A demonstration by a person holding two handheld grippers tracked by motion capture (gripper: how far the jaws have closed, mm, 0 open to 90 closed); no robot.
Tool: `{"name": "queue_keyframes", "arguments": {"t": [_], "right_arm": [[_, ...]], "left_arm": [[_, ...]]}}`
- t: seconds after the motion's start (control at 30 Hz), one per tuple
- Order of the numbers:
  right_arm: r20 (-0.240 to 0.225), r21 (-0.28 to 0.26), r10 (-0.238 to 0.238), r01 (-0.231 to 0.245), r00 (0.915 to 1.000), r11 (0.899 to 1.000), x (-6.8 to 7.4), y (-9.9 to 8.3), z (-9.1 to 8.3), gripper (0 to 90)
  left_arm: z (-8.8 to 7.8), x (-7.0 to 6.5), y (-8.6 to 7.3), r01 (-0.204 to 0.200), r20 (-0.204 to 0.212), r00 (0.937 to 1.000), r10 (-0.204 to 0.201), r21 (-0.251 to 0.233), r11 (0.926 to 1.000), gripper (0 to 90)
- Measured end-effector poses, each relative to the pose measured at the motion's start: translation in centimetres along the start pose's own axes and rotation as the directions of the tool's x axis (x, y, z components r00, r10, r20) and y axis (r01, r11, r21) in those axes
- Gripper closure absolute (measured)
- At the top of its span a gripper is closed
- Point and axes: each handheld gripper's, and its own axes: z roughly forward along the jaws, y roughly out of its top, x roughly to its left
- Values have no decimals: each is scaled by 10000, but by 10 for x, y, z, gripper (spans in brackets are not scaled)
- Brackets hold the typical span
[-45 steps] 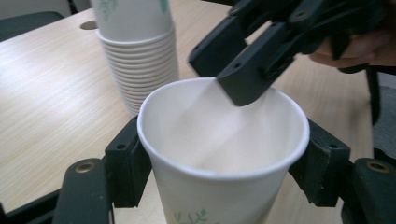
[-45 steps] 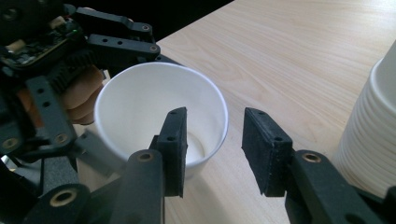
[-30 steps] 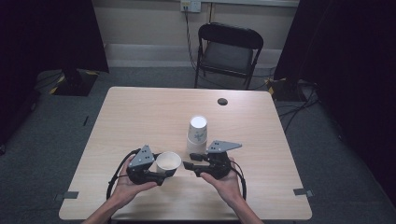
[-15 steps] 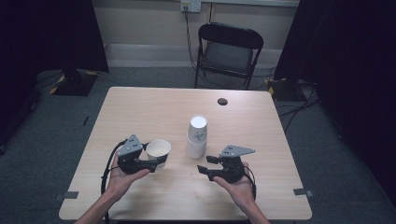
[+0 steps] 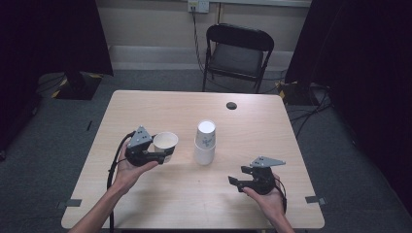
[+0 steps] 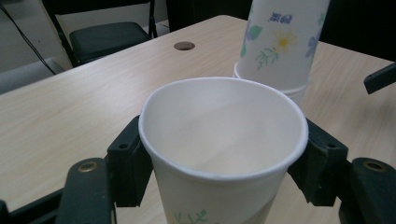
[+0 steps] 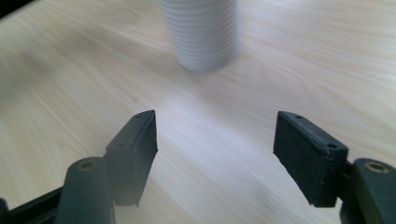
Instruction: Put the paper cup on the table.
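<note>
My left gripper [image 5: 166, 150] is shut on a white paper cup [image 5: 165, 140], which it holds upright with the mouth up, left of the table's middle. In the left gripper view both pads press the cup [image 6: 224, 140] just under its rim. A stack of upside-down flowered paper cups [image 5: 205, 143] stands at the table's middle, just right of the held cup. My right gripper [image 5: 234, 182] is near the front right of the table and points left. Its jaws have just been opening, and in the right gripper view only bare wood lies between them [image 7: 215, 149], with the stack [image 7: 203, 32] blurred ahead.
The wooden table [image 5: 145, 204] has a dark round hole [image 5: 231, 105] near its far edge. A black folding chair [image 5: 238, 48] stands behind the table. Cables lie on the floor at the right and far left.
The right gripper has drawn away from the cup to the right and toward the front edge, its jaws wider. The left gripper has carried the cup leftward and a little up.
</note>
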Motion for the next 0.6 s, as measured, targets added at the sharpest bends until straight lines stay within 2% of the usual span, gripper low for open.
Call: {"name": "queue_keyframes", "arguments": {"t": [0.07,0.13,0.3,0.37,0.47,0.6], "right_arm": [[201,108,33,-35,9998,9999,-6,-5,-1,299],[240,219,217,-222,9995,9995,-13,-9,-1,296],[760,552,279,-322,9967,9980,-24,-20,0,273],[791,817,361,-425,9962,9957,-28,-23,2,269],[1063,945,345,-446,9937,9945,-32,-27,5,256],[1349,1099,234,-384,9906,9932,-36,-31,9,231]], "left_arm": [[5,4,4,-144,-83,9999,144,54,9999,315],[10,8,5,-80,-199,9998,80,5,10000,315],[26,22,-2,100,-767,9970,-98,22,9999,322],[30,26,-4,221,-774,9967,-230,-118,9997,325],[38,31,-8,230,-825,9963,-245,-196,9995,326],[50,36,-17,536,-786,9955,-529,58,9985,327]]}}
